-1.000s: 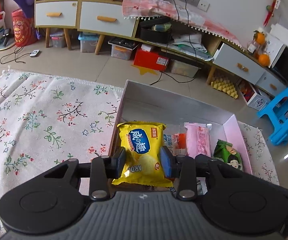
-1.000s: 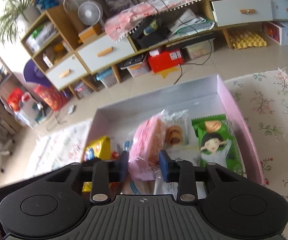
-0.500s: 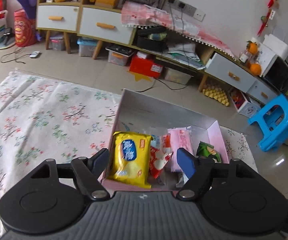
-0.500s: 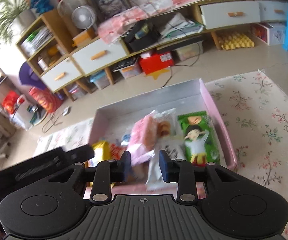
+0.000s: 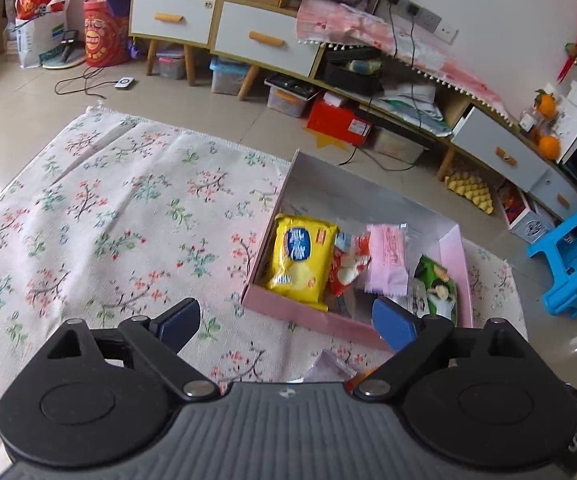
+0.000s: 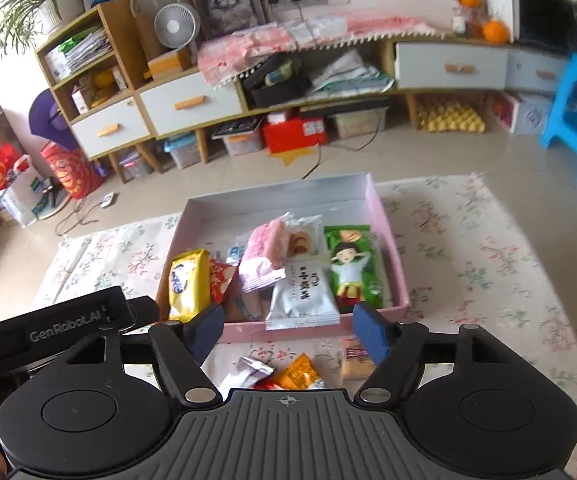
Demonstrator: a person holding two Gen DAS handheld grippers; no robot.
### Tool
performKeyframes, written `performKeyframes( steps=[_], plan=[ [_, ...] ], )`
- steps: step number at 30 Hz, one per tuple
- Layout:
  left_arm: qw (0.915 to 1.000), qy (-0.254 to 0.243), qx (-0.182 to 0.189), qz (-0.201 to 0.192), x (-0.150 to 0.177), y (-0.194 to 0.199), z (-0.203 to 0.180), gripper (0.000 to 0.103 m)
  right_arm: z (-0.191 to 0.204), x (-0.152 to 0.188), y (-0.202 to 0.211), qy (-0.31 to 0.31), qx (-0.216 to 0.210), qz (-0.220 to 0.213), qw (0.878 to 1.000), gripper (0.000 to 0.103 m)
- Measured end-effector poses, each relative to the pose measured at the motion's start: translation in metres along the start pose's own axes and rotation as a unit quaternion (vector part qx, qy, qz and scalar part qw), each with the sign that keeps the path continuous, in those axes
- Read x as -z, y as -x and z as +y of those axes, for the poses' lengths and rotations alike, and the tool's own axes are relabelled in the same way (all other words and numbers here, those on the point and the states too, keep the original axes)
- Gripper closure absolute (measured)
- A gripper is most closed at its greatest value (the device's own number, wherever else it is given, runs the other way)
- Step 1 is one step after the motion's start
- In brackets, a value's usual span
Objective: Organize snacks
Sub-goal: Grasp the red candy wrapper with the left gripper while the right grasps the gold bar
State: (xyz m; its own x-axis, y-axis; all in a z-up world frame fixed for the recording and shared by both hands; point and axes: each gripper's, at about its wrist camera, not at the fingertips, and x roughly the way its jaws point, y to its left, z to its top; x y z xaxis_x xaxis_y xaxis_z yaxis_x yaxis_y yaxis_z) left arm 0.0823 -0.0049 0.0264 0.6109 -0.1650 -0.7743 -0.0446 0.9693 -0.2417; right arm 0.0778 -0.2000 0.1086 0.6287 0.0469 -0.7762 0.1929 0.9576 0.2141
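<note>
Hiding loose snacks (image 6: 288, 372) near the pink box (image 6: 312, 330), both claws gape empty.

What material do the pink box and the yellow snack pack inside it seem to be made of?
Pink box: probably cardboard, matte; thin, straight folded walls, pale plain inside.
Yellow snack pack: likely plastic film, glossy; it shines, wrinkles, and has a crimped sealed end.

My left gripper (image 5: 286, 322) has just been opening and its jaws stand wide, nothing between them. My right gripper (image 6: 288, 330) has just spread too, empty, both angled steeply downward.
</note>
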Motion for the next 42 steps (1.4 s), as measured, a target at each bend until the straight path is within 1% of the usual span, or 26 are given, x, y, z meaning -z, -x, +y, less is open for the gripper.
performKeyframes(
  steps=[3,5,6,8,11,13,16,18,20,22,24,26,29,33,40,42],
  plan=[
    [0.9998,-0.003,0.000,0.017,0.013,0.003,0.001,0.010,-0.002,0.009,0.012,0.009,0.008,0.002,1.000,0.028],
    [0.9992,-0.001,-0.003,0.039,0.019,0.006,0.003,0.010,-0.010,0.017,0.020,0.002,-0.010,0.001,1.000,0.014],
    [0.9991,-0.001,0.002,0.042,0.022,0.008,0.005,0.010,-0.013,0.020,0.022,0.000,-0.020,0.002,1.000,0.012],
    [0.9990,-0.006,0.009,0.043,0.027,0.014,0.006,0.008,-0.017,0.024,0.028,0.000,-0.032,0.003,0.999,0.012],
    [0.9986,-0.009,0.004,0.053,0.031,0.017,0.009,0.006,-0.021,0.031,0.031,0.008,-0.023,0.005,1.000,0.011],
    [0.9984,-0.005,0.000,0.057,0.033,0.016,0.012,0.005,-0.021,0.033,0.026,0.010,-0.015,0.028,0.999,0.010],
    [0.9975,-0.021,-0.001,0.068,0.039,0.008,0.014,0.004,-0.022,0.037,0.017,0.018,-0.031,0.062,0.997,0.010],
    [0.9958,-0.025,-0.011,0.087,0.042,0.000,0.017,0.004,-0.022,0.039,0.013,0.030,-0.036,0.071,0.996,0.010],
    [0.9953,-0.015,-0.006,0.095,0.041,-0.004,0.024,0.004,-0.026,0.040,0.009,0.033,-0.033,0.075,0.996,0.010],
    [0.9955,-0.008,-0.002,0.094,0.039,-0.005,0.030,0.003,-0.033,0.039,0.006,0.022,-0.027,0.077,0.996,0.009],
    [0.9950,-0.016,0.003,0.099,0.040,-0.007,0.031,0.003,-0.042,0.039,0.003,0.001,-0.032,0.085,0.996,0.007],
    [0.9936,-0.023,0.002,0.110,0.043,-0.012,0.031,0.003,-0.050,0.039,-0.004,-0.019,-0.044,0.102,0.994,0.007],
    [0.9925,-0.030,0.007,0.118,0.046,-0.016,0.030,0.003,-0.056,0.040,-0.015,-0.032,-0.037,0.125,0.991,0.007],
    [0.9925,-0.060,-0.007,0.107,0.051,-0.020,0.020,0.003,-0.057,0.042,-0.021,-0.020,-0.015,0.127,0.992,0.007],
    [0.9871,-0.123,0.032,0.098,0.064,-0.024,-0.011,0.003,-0.071,0.040,-0.026,-0.046,0.008,0.135,0.990,0.007],
    [0.9848,-0.140,0.036,0.096,0.066,-0.028,-0.020,0.007,-0.073,0.040,-0.028,-0.048,0.012,0.136,0.990,0.007]
  ],
)
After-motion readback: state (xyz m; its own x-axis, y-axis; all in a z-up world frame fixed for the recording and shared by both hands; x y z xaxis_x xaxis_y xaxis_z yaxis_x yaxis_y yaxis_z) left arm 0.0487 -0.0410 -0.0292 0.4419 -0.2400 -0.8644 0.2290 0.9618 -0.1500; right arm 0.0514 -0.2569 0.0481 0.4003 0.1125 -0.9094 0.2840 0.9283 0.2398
